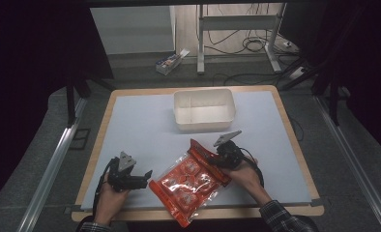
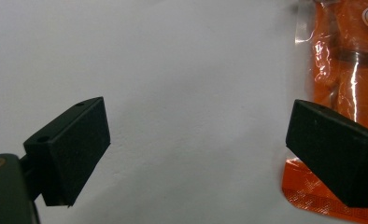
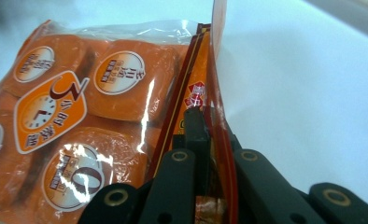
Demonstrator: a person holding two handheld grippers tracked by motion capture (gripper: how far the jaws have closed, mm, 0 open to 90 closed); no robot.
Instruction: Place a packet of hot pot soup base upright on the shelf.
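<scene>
Right gripper (image 3: pixel 205 123) pinches our packet's (image 3: pixel 79 121) seam; high view adds the left gripper (image 1: pixel 142 176), open at nine o'clock.

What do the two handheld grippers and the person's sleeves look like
Both the left gripper and the right gripper are black, each topped by a grey three-cornered plate, with a dark cable trailing back. The left one's pads are blocky black wedges. The sleeves are dark plaid.

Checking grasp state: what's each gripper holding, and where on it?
Right gripper is shut on the orange snack bag, clamping its sealed end strip. Left gripper is open, holding nothing.
</scene>
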